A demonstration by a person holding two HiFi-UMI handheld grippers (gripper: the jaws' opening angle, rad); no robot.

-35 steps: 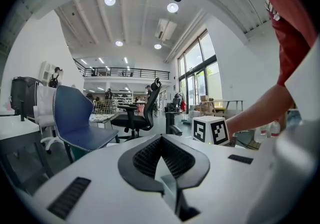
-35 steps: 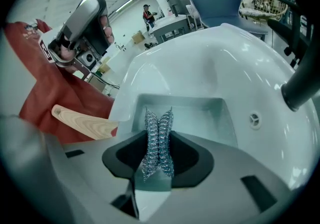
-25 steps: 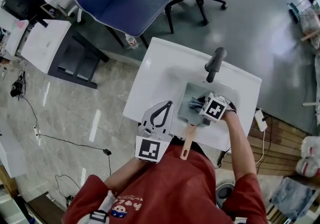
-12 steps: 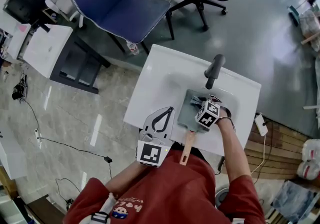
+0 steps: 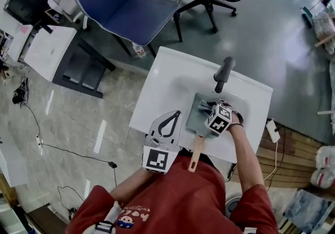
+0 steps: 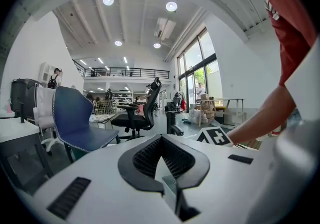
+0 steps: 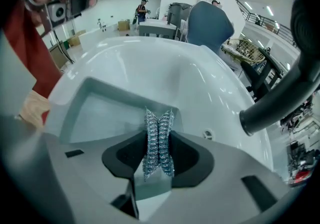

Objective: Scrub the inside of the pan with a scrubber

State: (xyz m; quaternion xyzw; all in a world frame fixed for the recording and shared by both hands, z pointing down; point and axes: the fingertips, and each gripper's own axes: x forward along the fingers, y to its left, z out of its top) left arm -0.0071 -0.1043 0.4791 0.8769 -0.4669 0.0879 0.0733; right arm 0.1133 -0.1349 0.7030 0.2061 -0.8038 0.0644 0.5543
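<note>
My right claw (image 7: 159, 154) is clamped on the steel scrubber (image 7: 158, 128) over the pan (image 7: 100, 113) in the sink (image 7: 150, 62). My left claw (image 6: 161, 140) (together, empty) steadies nothing, so hard strokes could skid the pan.

Red short-sleeved T-shirt (image 5: 178, 201), with a small cartoon print (image 5: 124, 221) at 7 o'clock on it. Left gripper (image 5: 176, 110) and right gripper (image 5: 207, 107) have white bodies and black ribbed pads (image 6: 145, 157). Each carries a cube (image 5: 157, 158) of black-and-white square markers.
</note>
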